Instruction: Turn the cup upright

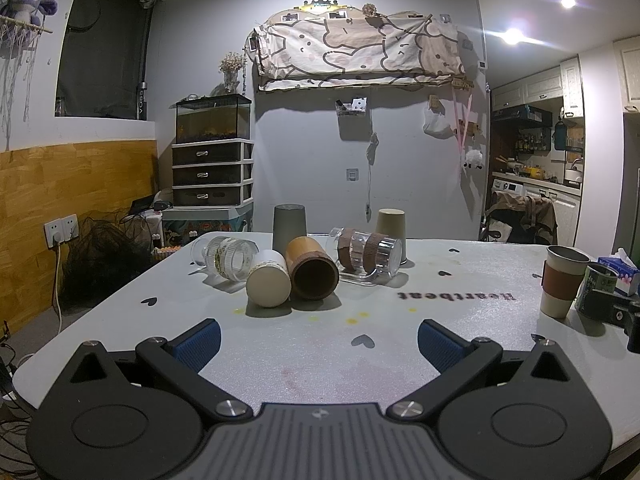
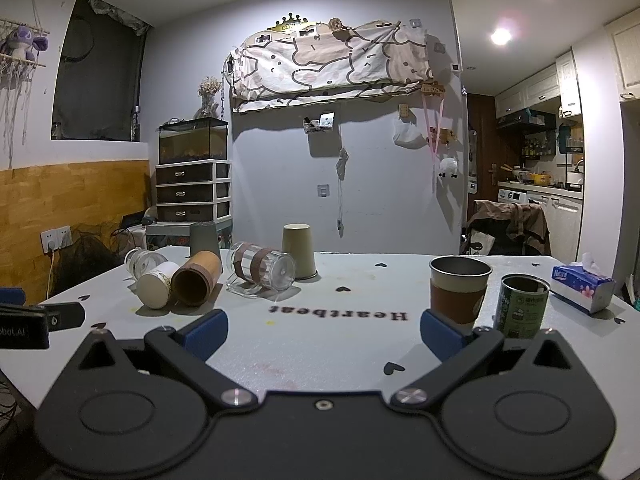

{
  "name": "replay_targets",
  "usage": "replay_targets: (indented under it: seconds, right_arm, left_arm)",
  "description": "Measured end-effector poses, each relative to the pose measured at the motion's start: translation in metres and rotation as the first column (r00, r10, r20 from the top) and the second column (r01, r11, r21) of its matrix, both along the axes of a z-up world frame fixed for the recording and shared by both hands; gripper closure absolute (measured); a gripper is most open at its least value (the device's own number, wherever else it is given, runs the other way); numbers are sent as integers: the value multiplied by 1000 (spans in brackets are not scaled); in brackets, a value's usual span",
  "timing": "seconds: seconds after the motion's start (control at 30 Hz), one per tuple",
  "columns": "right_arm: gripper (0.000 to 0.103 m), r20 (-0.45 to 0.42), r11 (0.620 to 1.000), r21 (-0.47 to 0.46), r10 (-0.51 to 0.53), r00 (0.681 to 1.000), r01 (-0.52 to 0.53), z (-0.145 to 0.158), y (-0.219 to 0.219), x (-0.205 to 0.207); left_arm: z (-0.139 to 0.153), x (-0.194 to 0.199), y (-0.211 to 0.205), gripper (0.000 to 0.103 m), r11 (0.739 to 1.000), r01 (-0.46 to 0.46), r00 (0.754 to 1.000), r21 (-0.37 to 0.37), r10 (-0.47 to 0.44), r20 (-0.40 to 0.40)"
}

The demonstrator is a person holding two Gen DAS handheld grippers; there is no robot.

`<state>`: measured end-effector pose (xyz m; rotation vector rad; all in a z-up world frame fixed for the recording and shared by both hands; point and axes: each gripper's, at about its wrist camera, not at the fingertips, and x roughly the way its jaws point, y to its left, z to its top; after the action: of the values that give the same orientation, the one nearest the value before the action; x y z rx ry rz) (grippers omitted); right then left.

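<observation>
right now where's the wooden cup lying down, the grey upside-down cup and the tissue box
wooden cup [image 1: 314, 276], left wrist view, on its dark open mouth
grey upside-down cup [image 1: 289, 227], left wrist view, on its side wall
tissue box [image 2: 582, 287], right wrist view, on its top face

Both wrist views look low across the table [image 1: 320, 344], side by side, sharing the toppled cups [image 2: 196, 282]

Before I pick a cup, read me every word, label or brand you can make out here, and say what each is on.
"Heartbeat": printed on the table cover, upside down from here.
"Nice": on the blue tissue box, probably; the small print is blurred.
"obot.AI": on the left gripper's body at the edge of the right wrist view, cut off by the frame.
"VOSS": seemingly, on the bottle by the window.
Green can: label too small to read.
</observation>
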<state>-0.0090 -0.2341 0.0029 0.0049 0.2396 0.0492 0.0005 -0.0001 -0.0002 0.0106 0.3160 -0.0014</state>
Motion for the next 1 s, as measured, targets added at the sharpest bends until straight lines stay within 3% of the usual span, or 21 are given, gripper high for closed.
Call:
replay_targets:
  seconds: [0.83,1.0]
  right_arm:
    - [0,-6,1000,0,16,1000,-16,4,5,-2]
    - [0,-7,1000,3,17,1000,-17,4,6,-2]
  left_arm:
    - [-7,-1,13,0,1000,3,1000,-1,-3,-1]
    - [-10,11,22,0,999,20,1000,-38,-20,-14]
